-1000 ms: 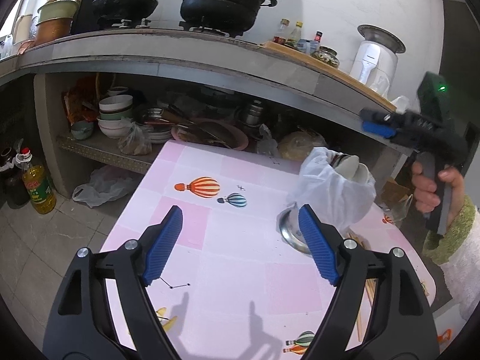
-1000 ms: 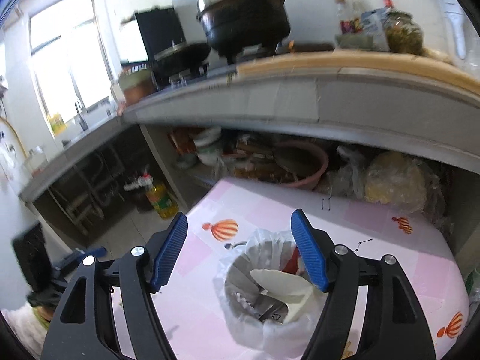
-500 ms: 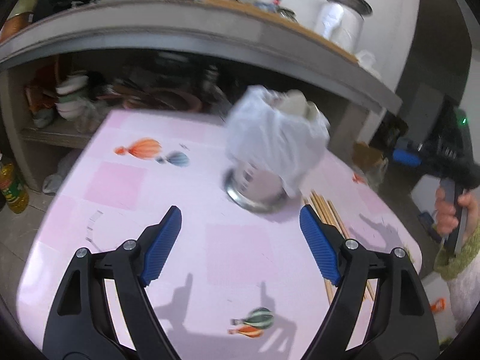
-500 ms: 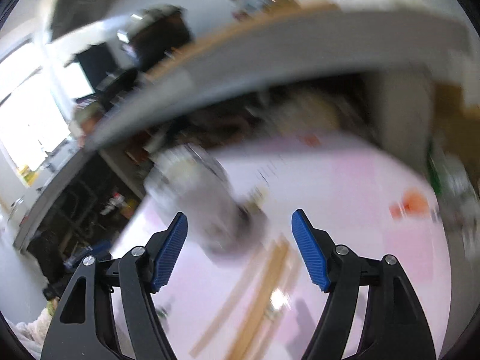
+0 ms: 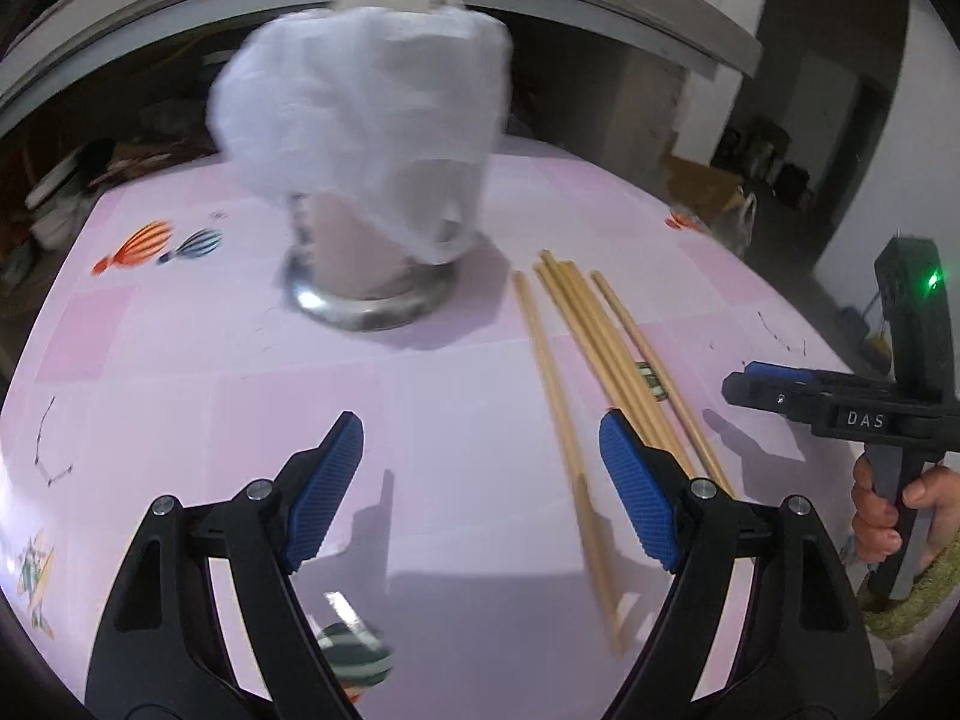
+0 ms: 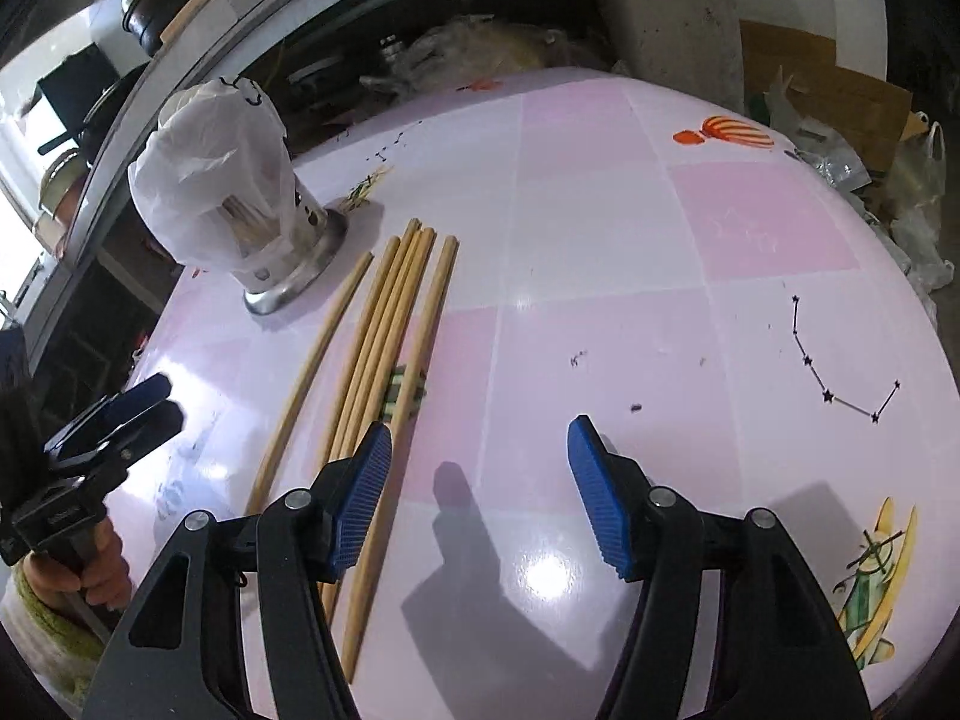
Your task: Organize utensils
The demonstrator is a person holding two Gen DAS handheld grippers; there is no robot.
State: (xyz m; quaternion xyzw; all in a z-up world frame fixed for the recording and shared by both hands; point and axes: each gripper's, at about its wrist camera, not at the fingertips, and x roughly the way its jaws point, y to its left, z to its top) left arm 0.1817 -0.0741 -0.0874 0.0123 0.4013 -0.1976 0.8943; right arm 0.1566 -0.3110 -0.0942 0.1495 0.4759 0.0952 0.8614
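Both grippers have dropped toward the chopsticks (image 6: 384,324) beside the bagged holder (image 6: 240,192); right gripper (image 6: 480,498) narrowing yet empty, left gripper (image 5: 480,486) spread, pickup likely next.

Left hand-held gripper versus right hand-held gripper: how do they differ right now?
The left hand-held gripper stands wider open; the right hand-held gripper is narrower, its jaws having just been closing. The left straddles one of the chopsticks; the right sits over bare table beside them. Both are empty, with blue pads.
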